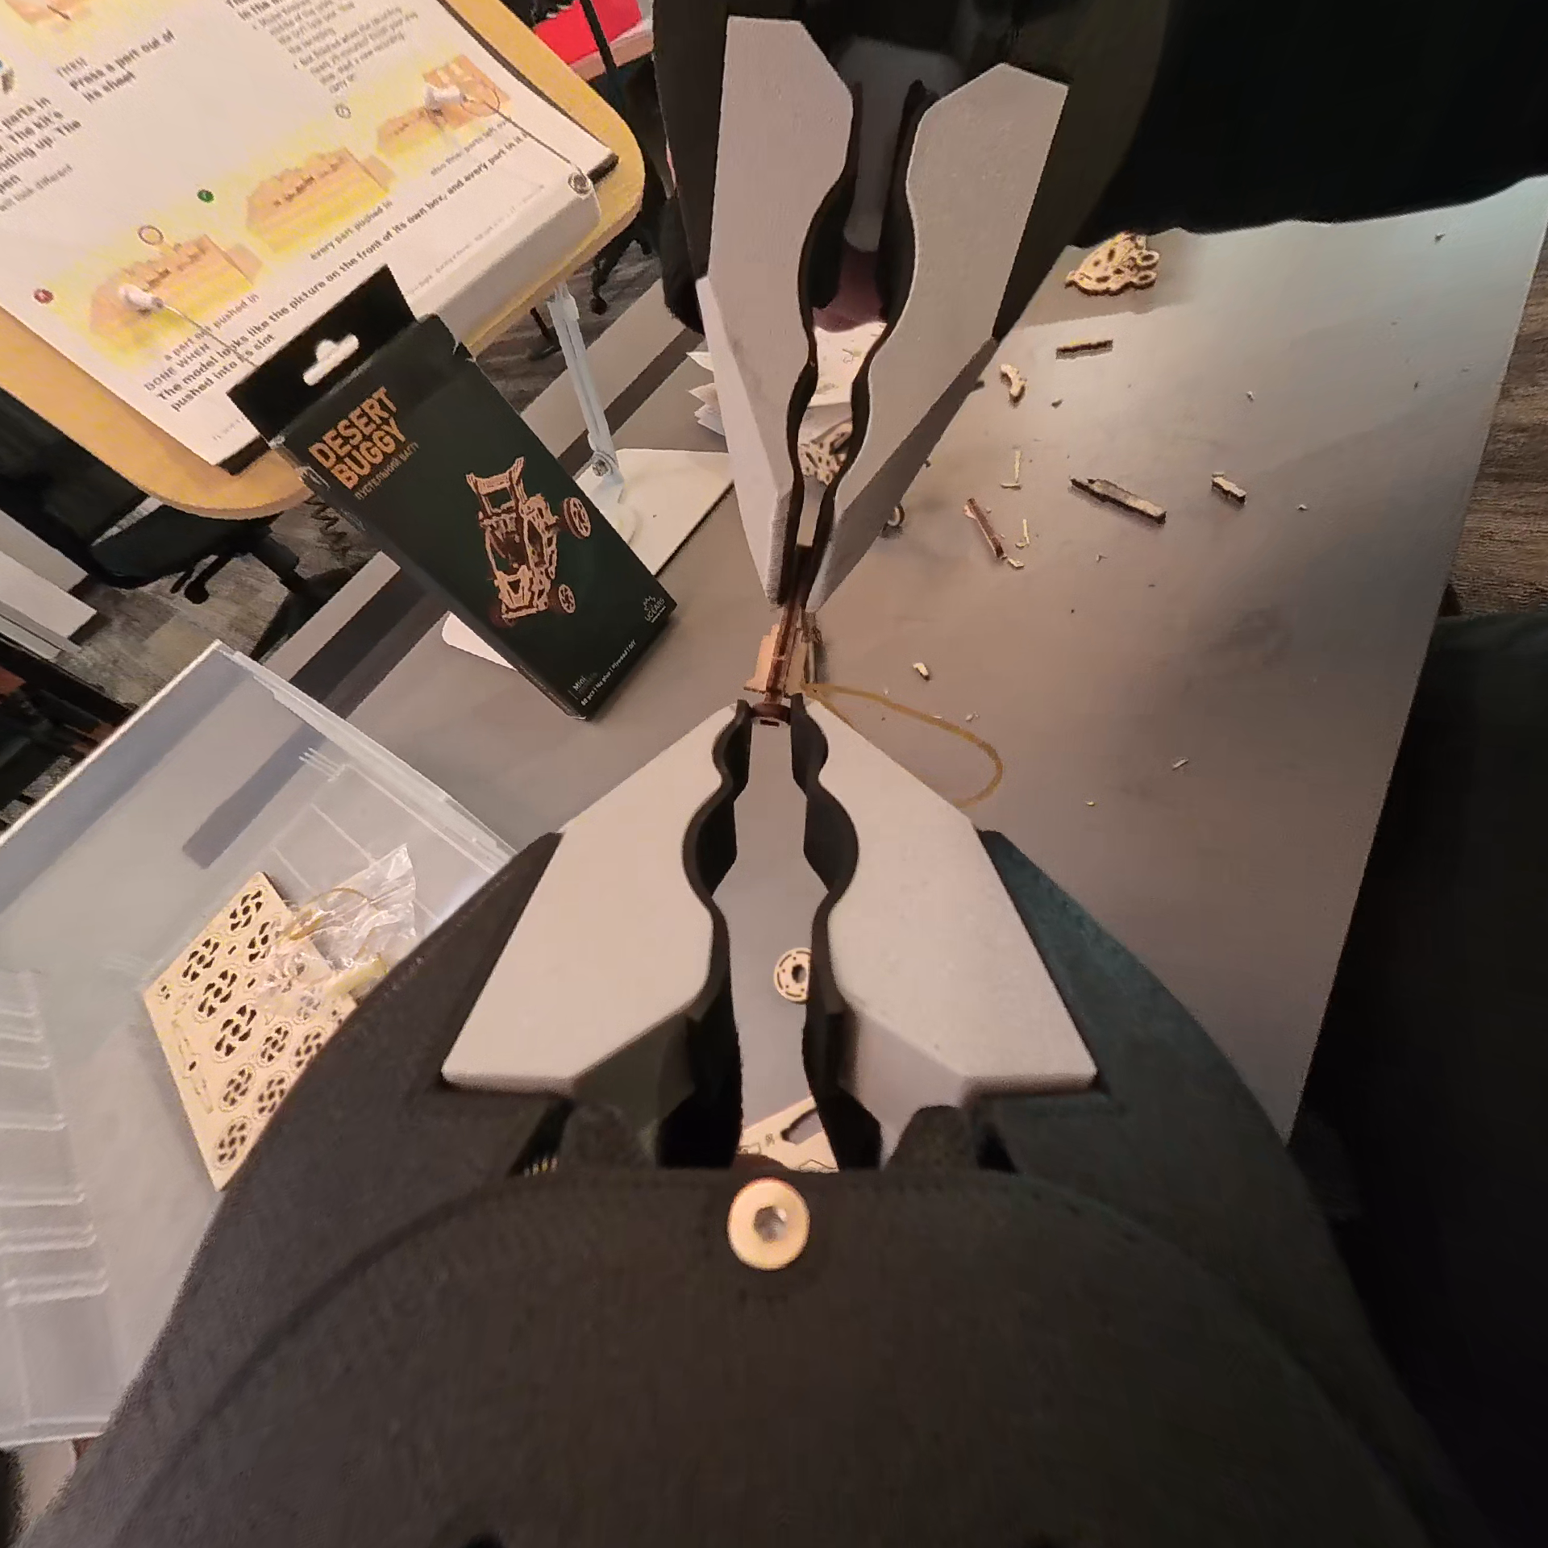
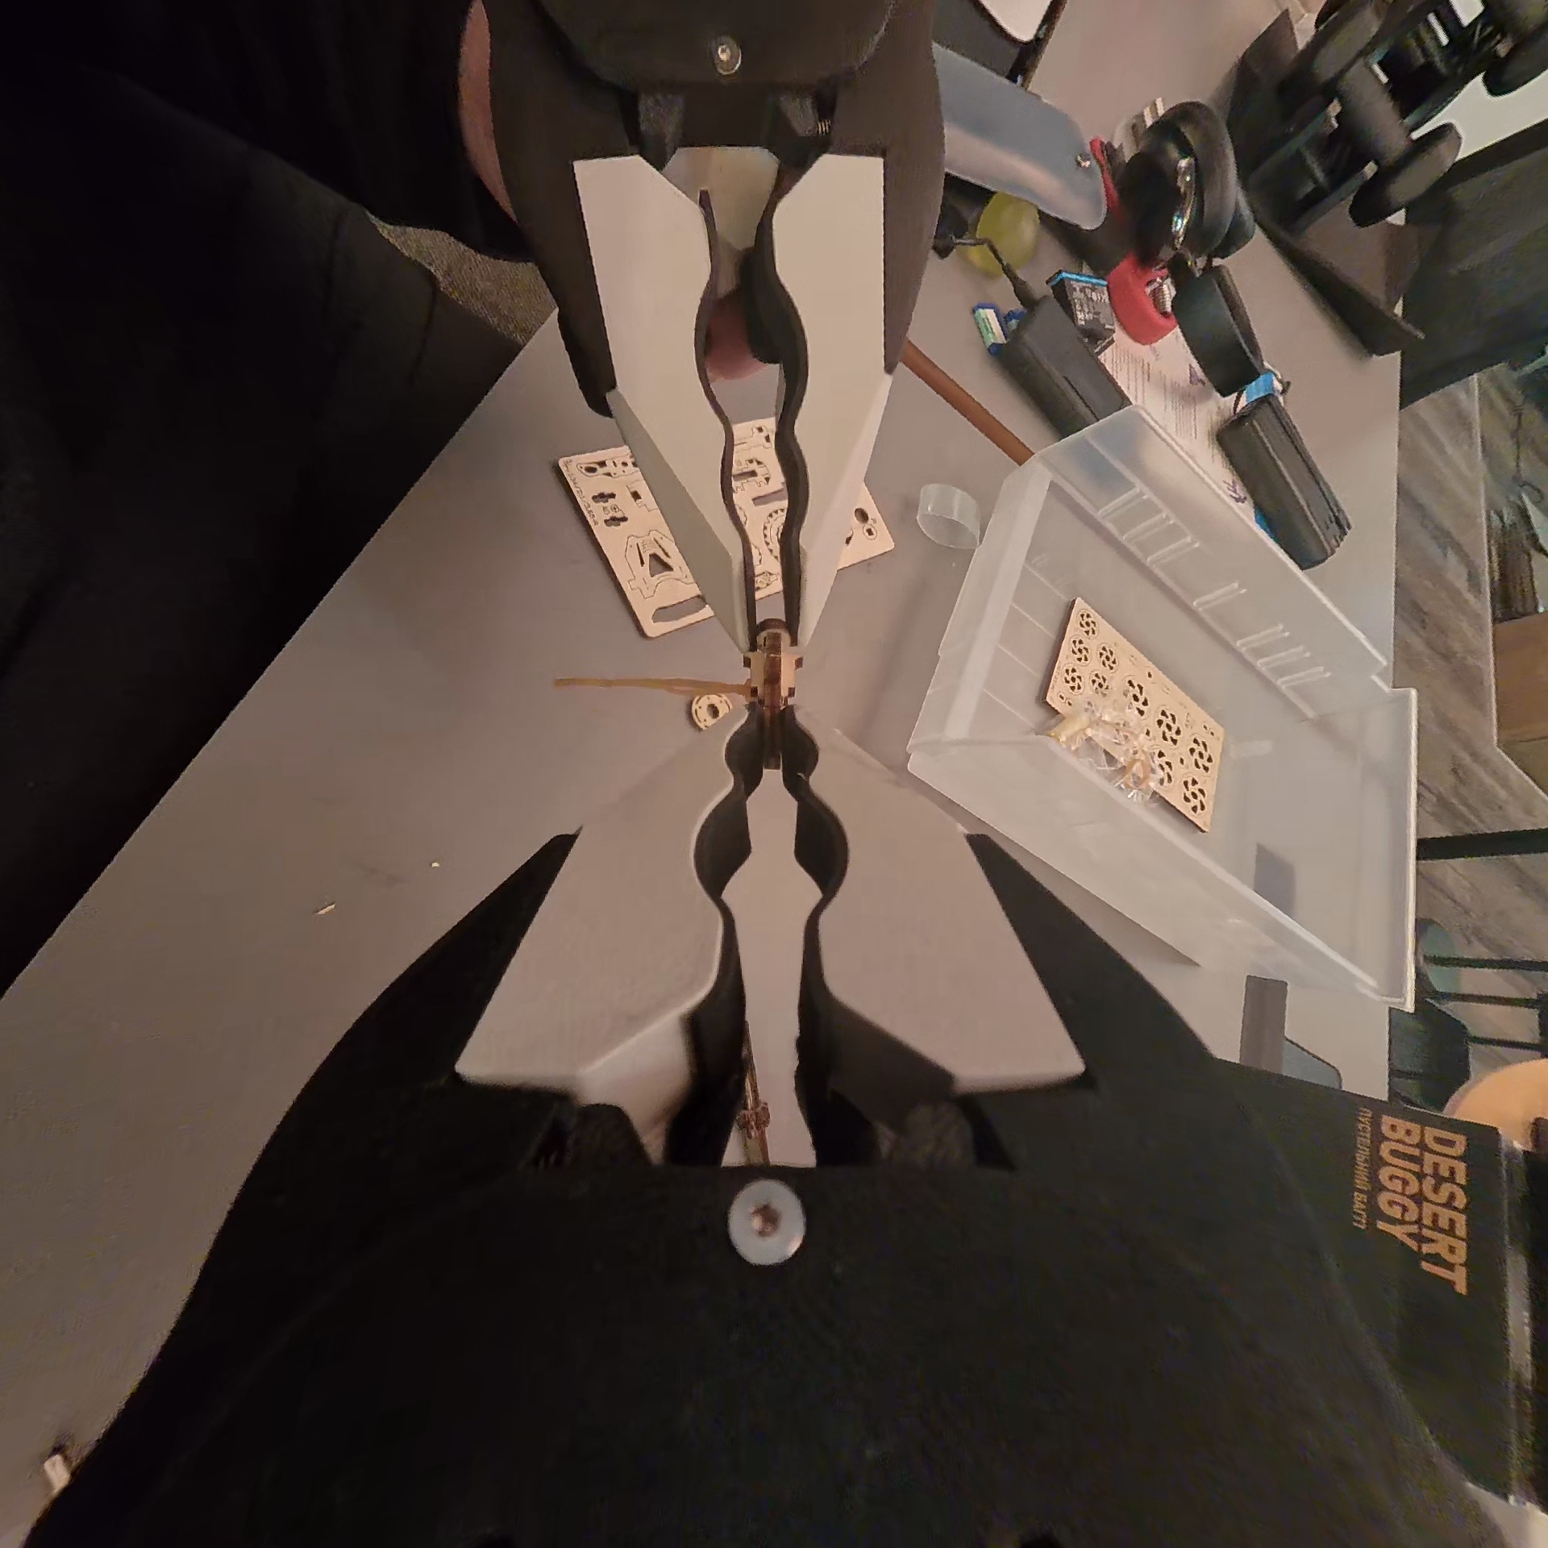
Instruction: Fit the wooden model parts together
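Note:
A small wooden model assembly (image 1: 775, 662) hangs above the grey table (image 1: 1173, 670), held from both ends. My left gripper (image 1: 766, 712) is shut on its near end. My right gripper (image 1: 792, 590) comes in from the far side, shut on the other end. In the right wrist view my right gripper (image 2: 771, 745) holds the assembly (image 2: 771, 674) from below, and the left gripper (image 2: 771, 628) meets it from above. A yellow rubber band (image 2: 637, 685) trails from the assembly. A small wooden disc (image 2: 712, 710) lies on the table under it.
A black kit box (image 1: 477, 536) stands by an instruction sheet on a stand (image 1: 251, 209). A clear bin (image 2: 1089, 879) holds a wheel parts sheet (image 2: 1139, 712). Another parts sheet (image 2: 620, 536), wood scraps (image 1: 1118, 498) and black battery packs (image 2: 1064, 352) lie on the table. Both grippers' tips are close together, under 4 cm apart.

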`<state>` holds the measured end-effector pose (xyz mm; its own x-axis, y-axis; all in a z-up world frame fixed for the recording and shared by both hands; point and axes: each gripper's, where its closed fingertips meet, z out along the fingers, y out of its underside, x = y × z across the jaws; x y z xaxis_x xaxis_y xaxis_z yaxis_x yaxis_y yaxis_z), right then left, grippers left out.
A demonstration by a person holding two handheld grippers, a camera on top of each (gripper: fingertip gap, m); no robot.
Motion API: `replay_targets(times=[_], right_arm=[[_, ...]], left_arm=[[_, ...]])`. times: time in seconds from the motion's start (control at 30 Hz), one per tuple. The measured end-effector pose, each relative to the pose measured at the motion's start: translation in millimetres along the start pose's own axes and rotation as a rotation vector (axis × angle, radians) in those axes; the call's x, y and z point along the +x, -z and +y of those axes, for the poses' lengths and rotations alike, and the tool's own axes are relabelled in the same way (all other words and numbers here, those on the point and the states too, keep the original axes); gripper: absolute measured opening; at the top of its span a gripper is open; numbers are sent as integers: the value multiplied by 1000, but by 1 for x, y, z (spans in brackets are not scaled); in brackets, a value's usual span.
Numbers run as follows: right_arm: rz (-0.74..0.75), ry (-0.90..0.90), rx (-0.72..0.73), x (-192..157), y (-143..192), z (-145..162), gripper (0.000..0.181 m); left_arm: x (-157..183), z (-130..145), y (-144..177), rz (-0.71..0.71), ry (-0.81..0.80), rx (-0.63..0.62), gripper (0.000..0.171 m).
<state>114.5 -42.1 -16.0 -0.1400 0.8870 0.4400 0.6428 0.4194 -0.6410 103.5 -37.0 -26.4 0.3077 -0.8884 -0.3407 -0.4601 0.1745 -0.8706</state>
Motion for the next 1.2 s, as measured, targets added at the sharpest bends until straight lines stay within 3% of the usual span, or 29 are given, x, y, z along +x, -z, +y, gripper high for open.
replay_targets(times=[0.33, 0.73, 1.0, 1.2], right_arm=[[34, 33, 24, 0, 5, -7, 0], [91, 12, 172, 6, 24, -29, 0], [114, 39, 146, 6, 30, -33, 0], [2, -161, 132, 9, 32, -30, 0]], left_arm=[[0, -6, 3, -17, -45, 2, 7], [-4, -34, 17, -11, -29, 156, 7], [-3, -43, 21, -46, -125, 135, 7], [-6, -44, 17, -124, -253, 49, 7]])
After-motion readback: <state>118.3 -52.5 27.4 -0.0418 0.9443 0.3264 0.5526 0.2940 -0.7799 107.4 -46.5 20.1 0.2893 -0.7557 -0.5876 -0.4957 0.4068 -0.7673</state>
